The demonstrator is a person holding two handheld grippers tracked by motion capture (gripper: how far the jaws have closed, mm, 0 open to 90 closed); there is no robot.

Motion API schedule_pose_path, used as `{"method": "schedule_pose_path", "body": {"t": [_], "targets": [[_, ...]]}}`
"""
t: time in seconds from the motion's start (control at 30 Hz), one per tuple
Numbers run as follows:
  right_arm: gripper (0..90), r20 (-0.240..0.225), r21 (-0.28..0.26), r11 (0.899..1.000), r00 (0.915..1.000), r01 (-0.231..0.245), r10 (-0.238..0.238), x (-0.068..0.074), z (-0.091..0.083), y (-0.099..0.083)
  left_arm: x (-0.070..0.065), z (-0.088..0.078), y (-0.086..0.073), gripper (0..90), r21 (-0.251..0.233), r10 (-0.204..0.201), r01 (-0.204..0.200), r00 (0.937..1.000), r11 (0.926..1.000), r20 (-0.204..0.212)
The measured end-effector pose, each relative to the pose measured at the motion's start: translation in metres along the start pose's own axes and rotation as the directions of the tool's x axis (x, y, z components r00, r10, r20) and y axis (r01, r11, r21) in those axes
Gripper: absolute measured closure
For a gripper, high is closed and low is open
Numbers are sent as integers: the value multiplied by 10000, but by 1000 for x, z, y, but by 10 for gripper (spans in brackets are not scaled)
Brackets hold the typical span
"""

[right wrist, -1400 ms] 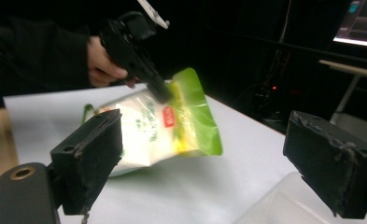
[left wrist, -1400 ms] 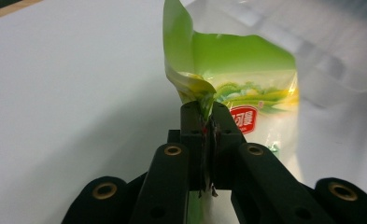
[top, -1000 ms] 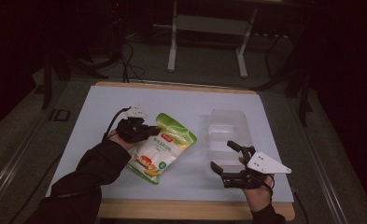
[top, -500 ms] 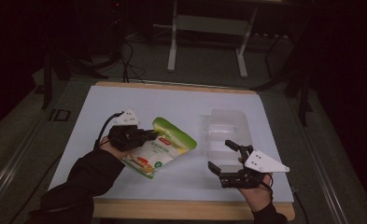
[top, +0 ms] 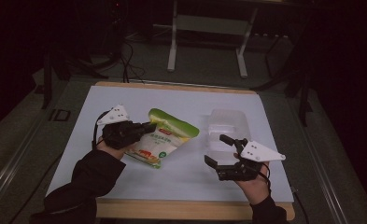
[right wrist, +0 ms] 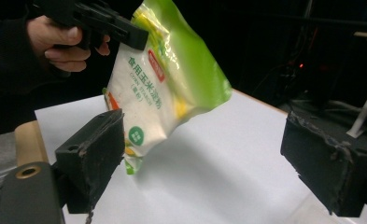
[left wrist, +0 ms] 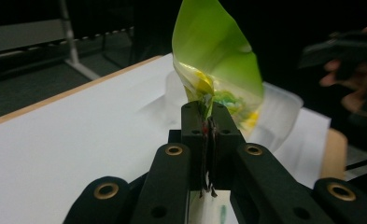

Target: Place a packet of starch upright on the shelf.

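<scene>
Left tongs (top: pixel 146 127) are pinching the starch bag (top: pixel 165 140) edge, lifting it off the desk (top: pixel 181 98) centre; right tongs (top: pixel 221 150), spread at five o'clock, should be supporting its sagging bottom.

green-white printed bag (top: pixel 165 136), seemingly clear container (top: pixel 228 128), white table (top: pixel 181 100)

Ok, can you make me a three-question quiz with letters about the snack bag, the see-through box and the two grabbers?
1. Where is the clear box?
A. between the grippers, nearer the right one
B. left of the bag
C. on the floor

2. What colour is the bag at its top?
A. blue
B. green
C. red

3. How is the right gripper?
A. shut on the bag
B. shut on the box
C. open

Answers:
1 A, it sits just beyond the right gripper.
2 B, the top edge is green.
3 C, its jaws stand apart; the left gripper pinches the bag.
</scene>
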State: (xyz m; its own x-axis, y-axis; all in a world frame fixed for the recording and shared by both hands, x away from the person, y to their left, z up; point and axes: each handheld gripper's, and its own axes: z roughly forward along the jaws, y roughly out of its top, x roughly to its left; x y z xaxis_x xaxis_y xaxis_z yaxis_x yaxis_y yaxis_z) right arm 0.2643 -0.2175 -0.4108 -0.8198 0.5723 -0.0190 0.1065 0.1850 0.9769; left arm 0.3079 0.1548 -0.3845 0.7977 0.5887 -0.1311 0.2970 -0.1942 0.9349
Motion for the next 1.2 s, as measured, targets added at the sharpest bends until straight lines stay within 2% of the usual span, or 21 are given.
{"method": "schedule_pose_path", "body": {"t": [0.1,0.13,0.2,0.23,0.27,0.3,0.37,0.43,0.47,0.5,0.63,0.7,0.73,0.8,0.87,0.9,0.93,0.97,1.0,1.07,1.2], "targets": [[136,-206,111,9996,9995,-247,249,-4,8,1,-3,1,3,879,-199,8,-2,9996,9998,279],[143,-353,136,9989,9983,-449,454,-5,11,1,-4,1,3,879,-270,38,-32,9997,9996,227],[144,-480,193,9981,9970,-593,601,-6,16,1,-5,1,6,879,-463,-112,139,9982,9988,583],[145,-534,240,9979,9967,-594,607,-7,19,1,-7,1,7,879,-654,-106,141,9985,9978,536],[146,-642,309,9966,9949,-758,777,-7,22,1,-8,1,8,880,-755,-226,284,9969,9967,758],[154,-701,304,9964,9942,-797,817,-8,25,1,-8,1,8,880,-755,-226,284,9969,9967,758],[167,-997,337,9945,9898,-992,1021,-9,31,2,-12,2,13,880,-945,-182,283,9942,9951,1058],[191,-1160,364,9936,9871,-1070,1105,-9,36,4,-17,4,16,880,-1060,-65,178,9943,9942,1062],[219,-1249,289,9940,9862,-1059,1087,-9,38,5,-19,4,18,880,-1073,-44,178,9923,9941,1237],[225,-1472,318,9928,9819,-1159,1193,-9,41,6,-21,5,19,879,-1146,-12,157,9920,9933,1260],[267,-1745,300,9951,9797,-947,985,-6,49,9,-24,8,22,879,-1252,-148,343,9881,9915,1534],[325,-1819,242,9960,9793,-860,890,-4,52,10,-27,10,22,879,-1366,-89,322,9858,9901,1678],[379,-1948,215,9955,9762,-926,950,-4,53,10,-28,10,23,879,-1391,-58,301,9851,9898,1721],[479,-1950,174,9967,9774,-798,817,-2,54,11,-28,12,23,879,-1421,-95,374,9814,9891,1920],[479,-1993,199,9967,9766,-786,810,-1,54,12,-28,12,23,879,-1421,-95,374,9814,9891,1920],[517,-1993,199,9967,9766,-786,810,-1,54,12,-29,14,22,879,-1376,-270,573,9767,9888,2130],[651,-2180,447,9959,9721,-782,862,0,55,14,-30,16,21,879,-1297,-228,525,9752,9902,2202],[736,-2148,604,9960,9736,-655,771,0,55,15,-31,17,21,879,-1211,-162,430,9767,9917,2141],[780,-2216,718,9961,9729,-515,663,1,56,16,-32,18,20,879,-1168,-100,349,9782,9925,2074],[814,-2376,1009,9921,9665,-746,968,-1,56,16,-30,18,19,878,-1030,-174,404,9765,9939,2146],[831,-2886,1414,9866,9500,-810,1193,-5,58,18,-29,17,17,878,-921,-231,445,9750,9948,2212]]}}
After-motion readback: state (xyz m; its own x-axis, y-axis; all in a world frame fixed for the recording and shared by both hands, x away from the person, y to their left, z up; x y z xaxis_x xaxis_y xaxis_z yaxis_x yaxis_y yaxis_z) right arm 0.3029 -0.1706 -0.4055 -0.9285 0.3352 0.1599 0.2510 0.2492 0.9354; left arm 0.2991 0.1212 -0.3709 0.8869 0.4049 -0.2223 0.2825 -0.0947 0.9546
